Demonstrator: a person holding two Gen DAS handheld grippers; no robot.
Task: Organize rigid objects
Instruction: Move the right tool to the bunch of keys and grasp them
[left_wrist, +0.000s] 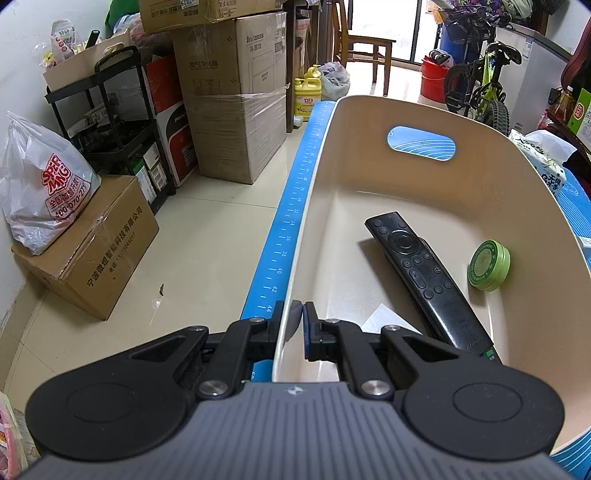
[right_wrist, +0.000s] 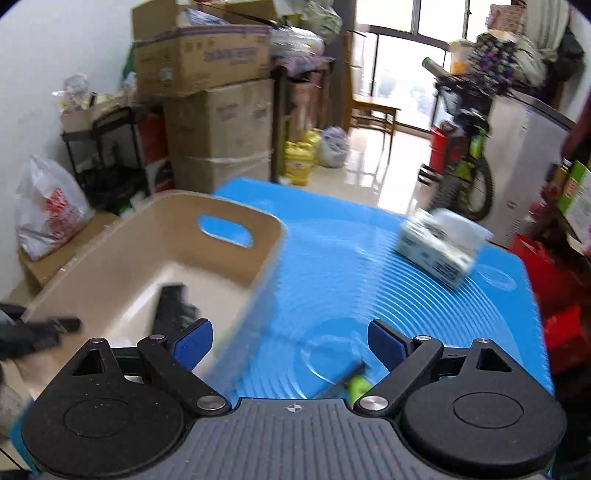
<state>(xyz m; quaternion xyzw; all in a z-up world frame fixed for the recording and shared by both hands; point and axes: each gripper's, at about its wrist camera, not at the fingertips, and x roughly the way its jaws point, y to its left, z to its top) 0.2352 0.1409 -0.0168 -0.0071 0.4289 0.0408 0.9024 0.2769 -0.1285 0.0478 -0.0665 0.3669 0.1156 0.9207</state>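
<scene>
A beige bin (left_wrist: 369, 110) with a cut-out handle stands on a blue mat (left_wrist: 295, 206). Inside it lie a black remote control (left_wrist: 424, 280) and a round green tin (left_wrist: 489, 266) leaning on the right wall. My left gripper (left_wrist: 298, 325) is shut on the bin's near-left rim, one pad on each side of the wall. In the blurred right wrist view my right gripper (right_wrist: 290, 343) stands open and empty above the mat (right_wrist: 369, 266), just right of the bin (right_wrist: 177, 229). A green and black object (right_wrist: 354, 384) lies on the mat below it.
A white tissue pack (right_wrist: 439, 247) lies at the mat's far right. Cardboard boxes (left_wrist: 232, 110), a black shelf cart (left_wrist: 107, 122) and a plastic bag (left_wrist: 40, 184) crowd the floor to the left. A small green bicycle (left_wrist: 480, 85) and a red bucket (left_wrist: 434, 79) stand behind.
</scene>
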